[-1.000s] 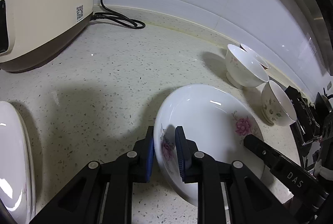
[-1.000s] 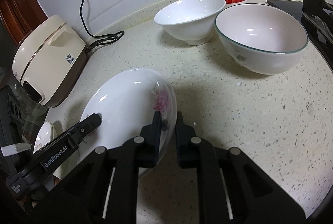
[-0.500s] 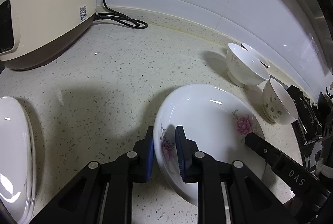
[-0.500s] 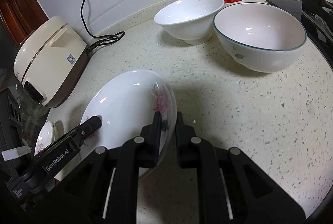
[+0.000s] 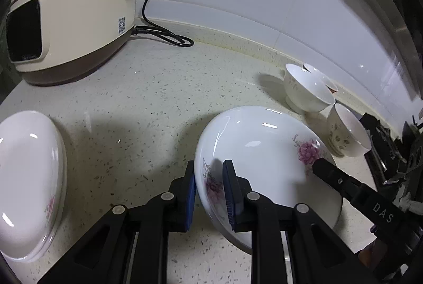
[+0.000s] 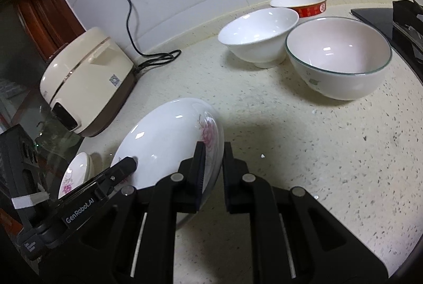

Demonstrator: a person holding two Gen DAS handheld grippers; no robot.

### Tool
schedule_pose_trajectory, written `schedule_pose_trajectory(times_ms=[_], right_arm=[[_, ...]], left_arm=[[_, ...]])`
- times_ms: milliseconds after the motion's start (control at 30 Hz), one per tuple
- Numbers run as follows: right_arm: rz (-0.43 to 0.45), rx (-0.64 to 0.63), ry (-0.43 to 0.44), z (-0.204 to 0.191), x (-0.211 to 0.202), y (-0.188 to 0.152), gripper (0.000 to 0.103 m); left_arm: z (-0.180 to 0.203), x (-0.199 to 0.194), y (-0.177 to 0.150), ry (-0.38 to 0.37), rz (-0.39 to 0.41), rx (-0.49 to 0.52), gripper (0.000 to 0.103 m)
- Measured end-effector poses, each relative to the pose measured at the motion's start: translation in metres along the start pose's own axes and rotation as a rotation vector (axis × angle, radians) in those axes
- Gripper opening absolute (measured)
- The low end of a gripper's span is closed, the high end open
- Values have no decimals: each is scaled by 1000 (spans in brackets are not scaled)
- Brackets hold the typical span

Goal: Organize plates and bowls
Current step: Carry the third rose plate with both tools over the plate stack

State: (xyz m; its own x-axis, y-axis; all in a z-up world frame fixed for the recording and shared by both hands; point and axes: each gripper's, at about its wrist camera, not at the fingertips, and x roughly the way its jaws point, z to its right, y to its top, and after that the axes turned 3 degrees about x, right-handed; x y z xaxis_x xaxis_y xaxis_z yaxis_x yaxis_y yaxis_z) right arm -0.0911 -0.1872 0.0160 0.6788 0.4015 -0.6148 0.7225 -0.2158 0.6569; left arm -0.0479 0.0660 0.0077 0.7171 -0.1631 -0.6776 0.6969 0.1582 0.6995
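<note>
Floral plate (image 5: 264,149) over speckled counter (image 5: 148,99), pinched at opposite rims: left gripper (image 5: 208,178) clamped on near-left edge, right gripper (image 6: 211,154) clamped on other edge; 2nd plate (image 5: 29,178) far left; three bowls (image 6: 338,59) w/ rice cooker (image 5: 71,12) behind.

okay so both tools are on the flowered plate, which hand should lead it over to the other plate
Left. The left tool grips the flowered plate on the rim nearer the other plate, which lies on the counter to its left. The right tool holds the far rim, toward the bowls.
</note>
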Motion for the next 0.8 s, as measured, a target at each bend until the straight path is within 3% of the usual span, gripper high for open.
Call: schedule_pose_trajectory(times_ms=[433, 800], right_arm=[[114, 5, 119, -7, -33, -14, 16], [111, -34, 177, -45, -26, -24, 16]], left_arm=[[4, -46, -4, 5, 88, 34, 20], [-23, -78, -5, 52, 161, -4, 20]])
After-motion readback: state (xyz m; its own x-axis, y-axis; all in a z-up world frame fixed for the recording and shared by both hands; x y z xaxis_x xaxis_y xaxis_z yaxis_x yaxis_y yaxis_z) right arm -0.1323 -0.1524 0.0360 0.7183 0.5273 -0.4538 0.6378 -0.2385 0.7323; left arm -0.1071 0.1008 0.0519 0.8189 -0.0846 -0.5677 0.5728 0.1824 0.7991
